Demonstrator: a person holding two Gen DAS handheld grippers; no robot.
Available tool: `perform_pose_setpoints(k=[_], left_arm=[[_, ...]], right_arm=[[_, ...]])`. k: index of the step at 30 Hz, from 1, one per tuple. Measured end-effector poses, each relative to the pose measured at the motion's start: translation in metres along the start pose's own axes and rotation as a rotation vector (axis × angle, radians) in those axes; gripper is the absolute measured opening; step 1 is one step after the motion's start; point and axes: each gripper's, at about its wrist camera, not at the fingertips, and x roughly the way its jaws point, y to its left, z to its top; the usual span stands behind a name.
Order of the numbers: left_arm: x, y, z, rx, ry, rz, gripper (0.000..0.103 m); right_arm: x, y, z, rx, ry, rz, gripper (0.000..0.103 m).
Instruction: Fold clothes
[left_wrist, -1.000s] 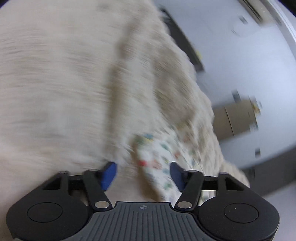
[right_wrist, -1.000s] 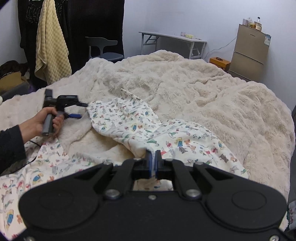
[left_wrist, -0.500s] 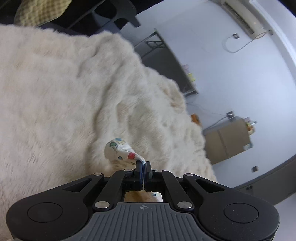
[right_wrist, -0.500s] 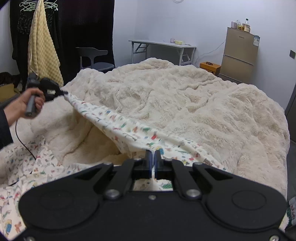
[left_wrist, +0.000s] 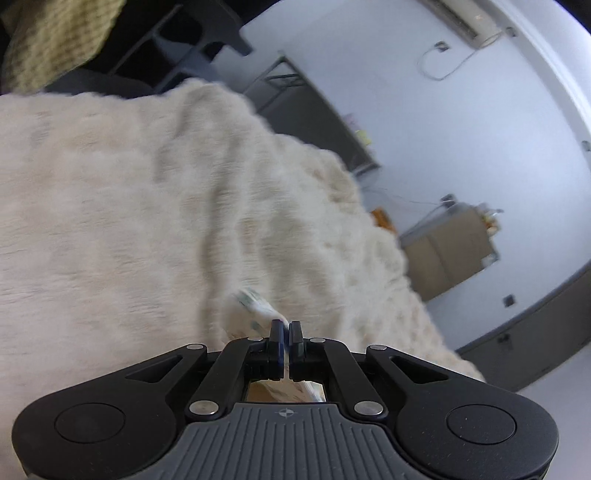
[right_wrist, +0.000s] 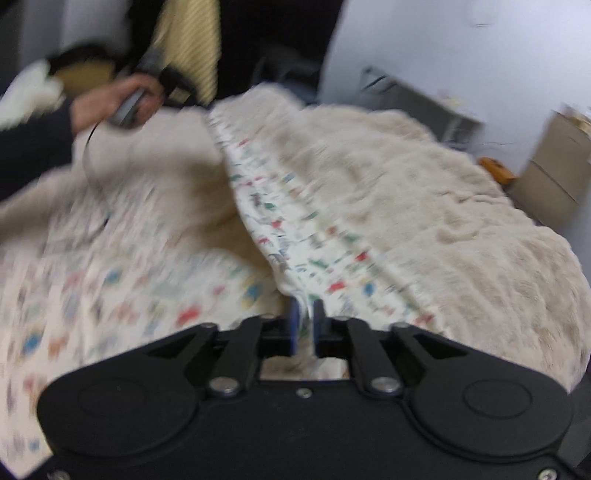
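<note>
We hold a printed garment (right_wrist: 280, 221) stretched above a bed covered by a cream fleece blanket (right_wrist: 424, 192). The left gripper (left_wrist: 285, 326) has its jaws clenched on a small bunch of the cloth (left_wrist: 251, 302), which pokes out just ahead of them. The right gripper (right_wrist: 306, 321) pinches another edge, the fabric running away from its jaws toward the left hand (right_wrist: 122, 99) (blurred). A tan cabinet (left_wrist: 448, 247) stands beyond.
</note>
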Motion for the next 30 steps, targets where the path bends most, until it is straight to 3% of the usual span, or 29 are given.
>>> perform_pose_setpoints(k=[2, 4, 6, 9, 11, 14, 17, 19, 20, 22, 24, 26, 30], left_arm=[[0.000, 0.019, 0.000, -0.057, 0.000, 0.025, 0.000], [0.003, 0.035, -0.004, -0.086, 0.011, 0.036, 0.001], [0.008, 0.041, -0.012, -0.071, 0.037, 0.040, 0.010], [0.012, 0.032, -0.030, 0.000, 0.057, 0.026, 0.030], [0.014, 0.016, -0.043, 0.084, 0.077, 0.006, 0.049], [0.013, -0.017, -0.071, 0.257, 0.109, -0.030, 0.066], [0.002, -0.054, -0.104, 0.394, 0.094, -0.038, 0.071], [-0.008, -0.082, -0.130, 0.477, 0.088, -0.098, 0.075], [-0.012, -0.097, -0.143, 0.513, 0.087, -0.131, 0.079], [-0.018, -0.121, -0.169, 0.570, 0.071, -0.155, 0.081], [-0.022, -0.135, -0.188, 0.587, 0.045, -0.132, 0.081], [-0.040, -0.146, -0.216, 0.513, -0.025, -0.087, 0.081], [-0.081, -0.174, -0.268, 0.544, -0.046, -0.203, 0.081]], right_arm=[[-0.005, 0.006, -0.001, -0.002, -0.021, 0.009, 0.047], [-0.014, -0.004, -0.002, 0.047, -0.049, 0.026, 0.049], [-0.023, -0.019, -0.004, 0.105, -0.071, 0.034, 0.052], [-0.033, -0.059, -0.021, 0.260, -0.073, -0.032, 0.062], [-0.039, -0.086, -0.038, 0.366, -0.070, -0.066, 0.065], [-0.050, -0.134, -0.086, 0.603, -0.060, -0.116, 0.070], [-0.060, -0.174, -0.149, 0.830, -0.068, -0.147, 0.073], [-0.065, -0.196, -0.205, 1.019, -0.083, -0.170, 0.074], [-0.065, -0.196, -0.213, 1.034, -0.084, -0.173, 0.074], [-0.059, -0.203, -0.261, 1.165, -0.077, -0.188, 0.074], [-0.046, -0.204, -0.294, 1.249, -0.091, -0.145, 0.073], [-0.037, -0.202, -0.310, 1.290, -0.111, -0.104, 0.073], [-0.002, -0.198, -0.341, 1.404, -0.170, 0.094, 0.067]])
